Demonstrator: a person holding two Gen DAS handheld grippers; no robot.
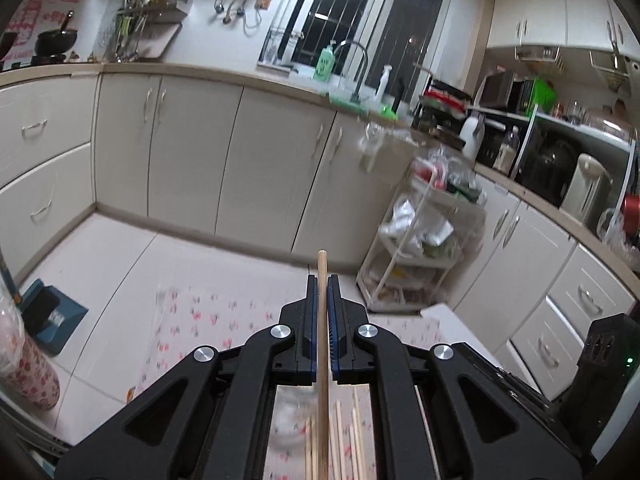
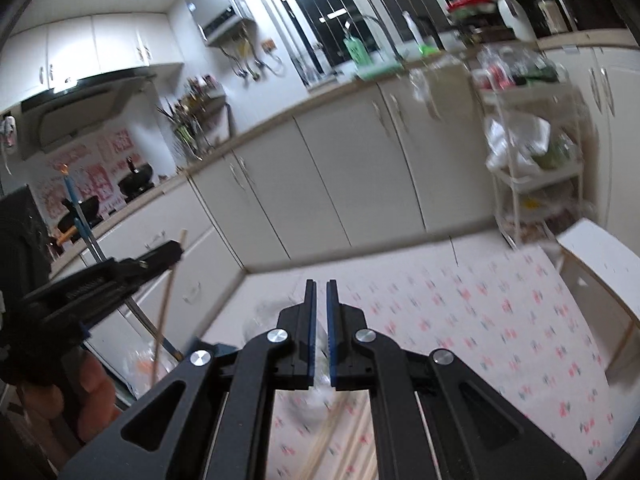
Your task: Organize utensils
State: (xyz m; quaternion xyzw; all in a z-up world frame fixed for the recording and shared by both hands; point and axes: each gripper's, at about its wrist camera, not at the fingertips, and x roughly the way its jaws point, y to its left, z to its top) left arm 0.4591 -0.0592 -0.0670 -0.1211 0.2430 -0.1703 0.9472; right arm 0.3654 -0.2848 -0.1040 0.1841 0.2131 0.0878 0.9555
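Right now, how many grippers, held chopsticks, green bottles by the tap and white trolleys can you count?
Grippers: 2, the left gripper and the right gripper
Held chopstick: 1, in the left gripper
Green bottle by the tap: 1
White trolley: 1
Total: 5

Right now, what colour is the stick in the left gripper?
Light tan wood. The stick shows best in the left wrist view, clamped in the left gripper.
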